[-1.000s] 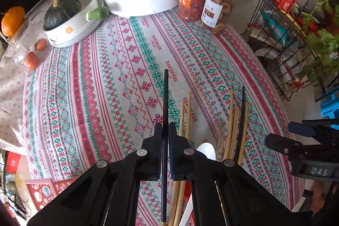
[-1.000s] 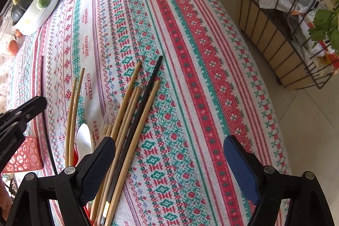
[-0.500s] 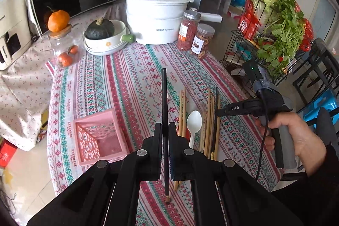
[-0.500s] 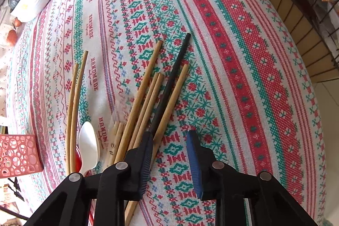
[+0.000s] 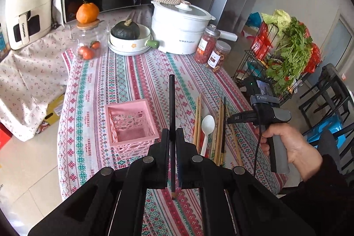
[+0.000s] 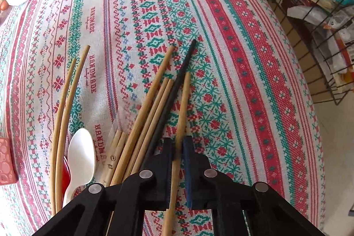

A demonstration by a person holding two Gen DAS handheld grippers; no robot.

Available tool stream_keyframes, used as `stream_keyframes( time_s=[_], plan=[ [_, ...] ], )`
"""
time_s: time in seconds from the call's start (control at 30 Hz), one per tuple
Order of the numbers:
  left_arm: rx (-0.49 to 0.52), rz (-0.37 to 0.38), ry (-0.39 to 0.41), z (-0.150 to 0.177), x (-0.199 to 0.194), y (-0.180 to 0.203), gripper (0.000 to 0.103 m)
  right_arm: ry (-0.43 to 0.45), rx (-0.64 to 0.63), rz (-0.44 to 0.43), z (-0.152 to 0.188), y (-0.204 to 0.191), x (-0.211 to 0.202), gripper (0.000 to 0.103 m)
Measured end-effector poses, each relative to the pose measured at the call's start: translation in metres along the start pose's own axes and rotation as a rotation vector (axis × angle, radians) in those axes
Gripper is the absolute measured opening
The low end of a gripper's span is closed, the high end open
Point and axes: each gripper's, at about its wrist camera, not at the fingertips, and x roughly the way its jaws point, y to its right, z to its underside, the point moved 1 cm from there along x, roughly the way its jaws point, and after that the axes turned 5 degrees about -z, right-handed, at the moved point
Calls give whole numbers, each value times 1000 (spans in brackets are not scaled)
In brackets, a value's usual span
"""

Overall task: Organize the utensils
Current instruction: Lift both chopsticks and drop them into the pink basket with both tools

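My left gripper is shut on a black chopstick, held high above the table with its tip pointing away. A pink openwork basket stands below and to its left. My right gripper is shut on a wooden chopstick at the right edge of a pile of several wooden chopsticks and one black chopstick on the tablecloth. A white spoon lies over a red spoon left of the pile. The pile also shows in the left wrist view.
At the table's far end stand a white pot, two jars, a bowl with a green squash and a glass jar. A wire rack of vegetables stands on the floor to the right.
My left gripper has risen and pulled back with the black chopstick. My right gripper has closed from wide open onto the rightmost wooden chopstick.
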Motion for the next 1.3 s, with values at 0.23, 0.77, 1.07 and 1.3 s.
stream_keyframes(
  time_s=[0.23,0.77,1.07,1.3],
  plan=[
    [-5,11,94,2,-38,-9,5,108,-29,-101,17,-5,-48,6],
    [-38,-31,450,-16,-138,-23,5,569,-260,-318,72,-78,-208,6],
    [-51,-135,379,-31,-97,-39,5,840,-337,-516,75,-129,-243,6],
    [-64,-146,322,-37,-58,-53,5,917,-314,-637,69,-161,-235,6]
  ],
)
